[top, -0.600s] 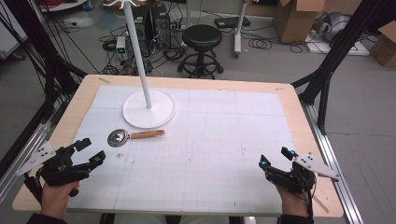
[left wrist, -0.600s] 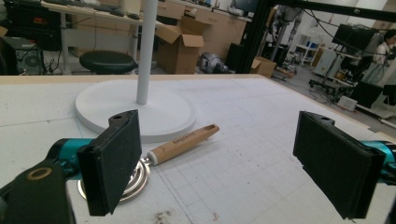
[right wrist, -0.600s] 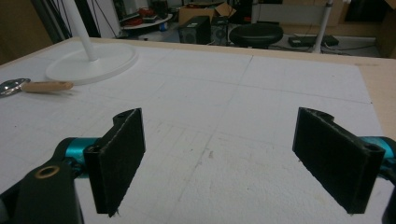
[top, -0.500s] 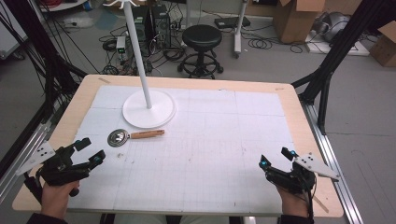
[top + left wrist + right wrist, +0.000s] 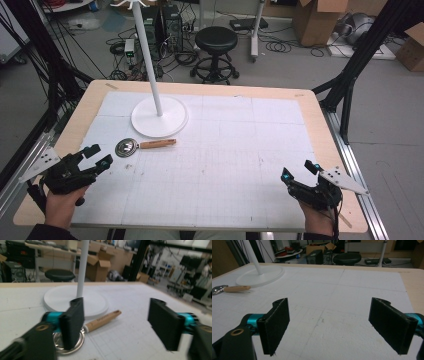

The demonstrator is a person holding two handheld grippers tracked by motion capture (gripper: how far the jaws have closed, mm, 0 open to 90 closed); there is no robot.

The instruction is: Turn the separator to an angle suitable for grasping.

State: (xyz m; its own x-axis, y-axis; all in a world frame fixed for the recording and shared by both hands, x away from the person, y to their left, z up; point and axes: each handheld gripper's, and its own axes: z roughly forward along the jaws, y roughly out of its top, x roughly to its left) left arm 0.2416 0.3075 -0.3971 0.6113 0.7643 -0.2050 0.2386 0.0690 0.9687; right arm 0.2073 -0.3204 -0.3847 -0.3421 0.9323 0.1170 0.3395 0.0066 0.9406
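Observation:
A small round metal strainer (image 5: 127, 147) with a wooden handle (image 5: 157, 143) lies flat on the white mat, just in front of the white stand's round base (image 5: 172, 120). My left gripper (image 5: 99, 155) hovers low at the table's left front, open, its jaws pointing toward the strainer a short way off. In the left gripper view the handle (image 5: 102, 320) lies between the open jaws of the left gripper (image 5: 120, 325), farther on, untouched. My right gripper (image 5: 297, 170) rests at the right front, open and holding nothing. Its own view shows the right gripper (image 5: 329, 325) over bare mat, with the strainer (image 5: 235, 288) far left.
The stand's thin white pole (image 5: 149, 60) rises from the base at the back left. The white gridded mat (image 5: 235, 145) covers most of the wooden table (image 5: 320, 115). Behind the table stand a black stool (image 5: 216, 42), cables and cardboard boxes.

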